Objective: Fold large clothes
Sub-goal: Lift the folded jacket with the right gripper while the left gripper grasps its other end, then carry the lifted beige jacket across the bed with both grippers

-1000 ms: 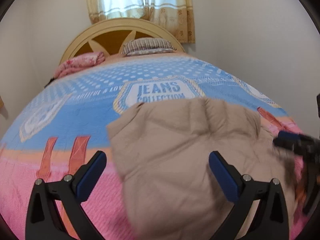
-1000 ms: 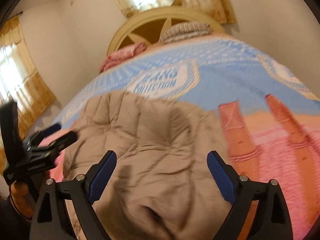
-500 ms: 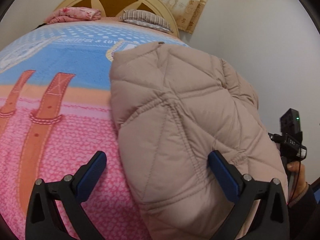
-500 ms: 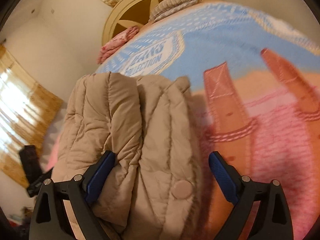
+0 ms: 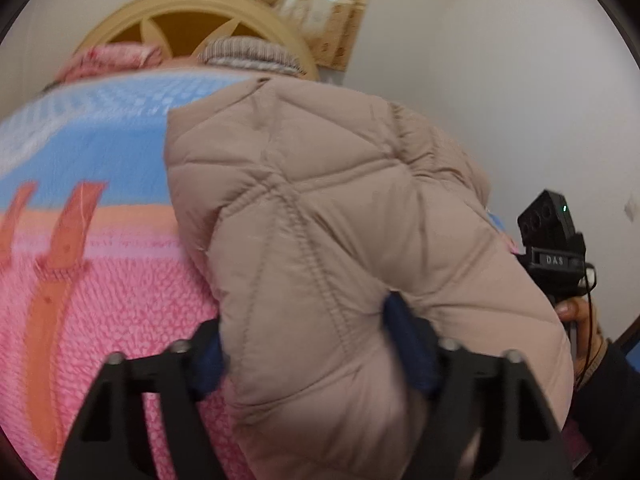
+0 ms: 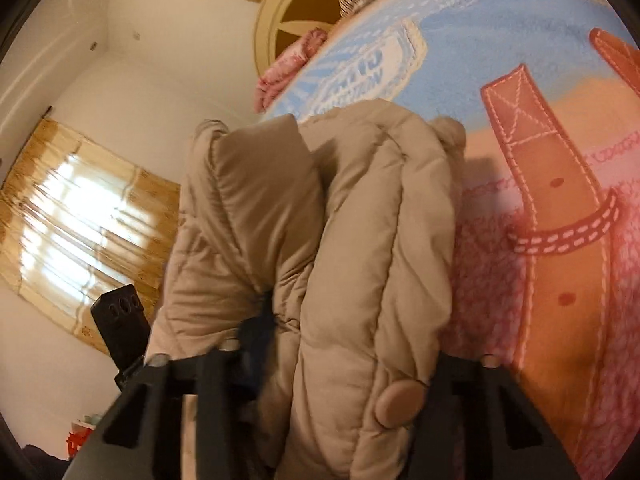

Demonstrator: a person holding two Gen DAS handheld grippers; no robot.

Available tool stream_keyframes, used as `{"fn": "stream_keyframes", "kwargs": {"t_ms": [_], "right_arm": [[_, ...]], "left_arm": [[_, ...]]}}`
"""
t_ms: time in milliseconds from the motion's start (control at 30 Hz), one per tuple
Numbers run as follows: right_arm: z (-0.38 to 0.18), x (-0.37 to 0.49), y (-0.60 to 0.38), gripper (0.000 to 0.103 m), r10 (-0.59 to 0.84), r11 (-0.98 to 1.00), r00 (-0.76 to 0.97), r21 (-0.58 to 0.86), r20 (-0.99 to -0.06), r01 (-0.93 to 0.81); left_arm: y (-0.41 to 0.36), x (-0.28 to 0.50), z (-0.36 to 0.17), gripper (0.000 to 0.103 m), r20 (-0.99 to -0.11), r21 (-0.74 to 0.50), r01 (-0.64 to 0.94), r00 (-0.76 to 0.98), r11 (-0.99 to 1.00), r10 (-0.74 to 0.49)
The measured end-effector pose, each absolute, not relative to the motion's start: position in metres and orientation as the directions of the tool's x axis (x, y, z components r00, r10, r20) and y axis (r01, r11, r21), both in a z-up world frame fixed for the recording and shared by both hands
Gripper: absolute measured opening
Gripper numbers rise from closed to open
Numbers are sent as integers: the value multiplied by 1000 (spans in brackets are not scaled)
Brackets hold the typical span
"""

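now the left gripper (image 5: 308, 344) jaws pinch a thick fold of the beige puffer jacket (image 5: 320, 216); likewise the right gripper (image 6: 344, 356) jaws squeeze its bundled edge above the bed (image 6: 568, 280).

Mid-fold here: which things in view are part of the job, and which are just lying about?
Job:
- beige puffer jacket, folded on the bed
- left gripper, clamped on its near edge
- right gripper, clamped on its layers

Lying about:
- bedspread
- pink folded blanket
- striped pillow
- headboard
- curtains
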State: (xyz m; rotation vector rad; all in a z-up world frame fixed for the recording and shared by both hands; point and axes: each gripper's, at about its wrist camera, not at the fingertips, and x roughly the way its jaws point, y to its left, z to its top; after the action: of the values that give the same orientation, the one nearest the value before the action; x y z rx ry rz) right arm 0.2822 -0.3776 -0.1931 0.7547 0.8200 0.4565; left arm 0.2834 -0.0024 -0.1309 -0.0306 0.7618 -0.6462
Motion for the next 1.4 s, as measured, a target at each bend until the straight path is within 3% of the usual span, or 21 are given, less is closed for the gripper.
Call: {"fn": "stream_keyframes", "kwargs": {"t_ms": [33,133,367,733,1400], "right_arm": [[-191,279,-377,32,622,654,622,752,-476,-80],[-182,265,-373,28,611,650,657,754,-442,-98],[-150,245,-359,26,620,633,697,755,-361,-171],[-97,256,-310,25,667,603,701,736,-253,-308],[-91,338,-171,25,786,561,538,719,-305,-411]], "left_arm": [[-4,280,-127,55,-633,-228,538,552,811,-544],[-2,271,-113,42,-624,-192,545,574,816,-530],[9,242,-80,34,-574,-135,556,631,820,-522],[48,236,-31,34,-480,-59,507,741,860,-470],[152,247,-47,34,-497,-50,291,823,956,-276]]}}
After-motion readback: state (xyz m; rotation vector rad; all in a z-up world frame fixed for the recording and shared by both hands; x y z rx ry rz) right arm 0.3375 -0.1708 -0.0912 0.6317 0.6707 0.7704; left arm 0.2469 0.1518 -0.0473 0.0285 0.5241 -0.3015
